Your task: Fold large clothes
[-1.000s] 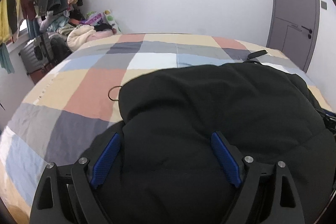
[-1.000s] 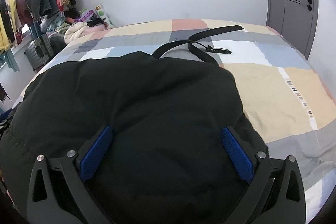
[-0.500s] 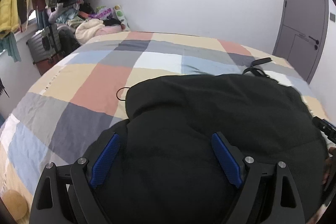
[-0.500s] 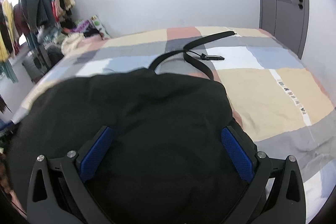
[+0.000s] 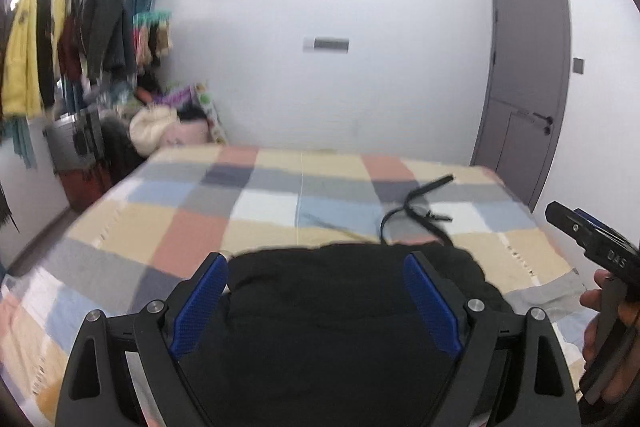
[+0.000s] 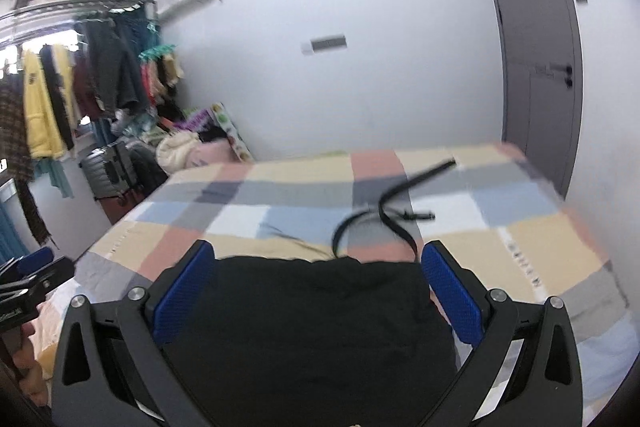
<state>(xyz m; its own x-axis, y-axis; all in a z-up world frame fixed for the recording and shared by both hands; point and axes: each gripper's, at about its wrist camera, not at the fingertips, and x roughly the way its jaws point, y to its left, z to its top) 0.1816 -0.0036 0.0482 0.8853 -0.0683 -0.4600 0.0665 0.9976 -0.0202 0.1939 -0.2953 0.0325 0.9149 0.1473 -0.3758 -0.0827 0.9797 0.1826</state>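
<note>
Bed (image 5: 168,227) fills the lower half of both views: flat cover in a patchwork of big rectangles, tan, salmon, grey, pale blue, white, soft woven look. Frames are motion-blurred.

Grey door (image 5: 524,87) at right: plain flat panel, dark lever handle. White walls, smooth.

Clothes rack (image 5: 76,39) at left: hanging garments, yellow, dark grey, red, teal. Soft cream and pink pile (image 6: 180,151) below it at the bed's far corner, beside a grey hard-shell suitcase (image 6: 108,171).

Black garment (image 5: 328,315): big, matte, puffy and quilted-looking, bunched in a rounded mound on the near edge of the bed. Fills the space between the fingers of both grippers, and its far edge stops short of mid-bed.

Left gripper (image 5: 316,303): black frame, blue textured pads, jaws spread wide with the garment bulk sitting between them. Pads lie along the fabric's sides; can't tell whether they're pressing it or just straddling it.

Right gripper (image 6: 316,291): same build, jaws equally wide, garment between them, same doubt about any real clamp. Also seen at the right edge of the left view, with the person's hand (image 5: 608,339) on its handle.

Black belt (image 6: 392,215): thin, flat strap, curled in loose loops on the cover just beyond the garment; near end looks to touch or run under the fabric edge.
</note>
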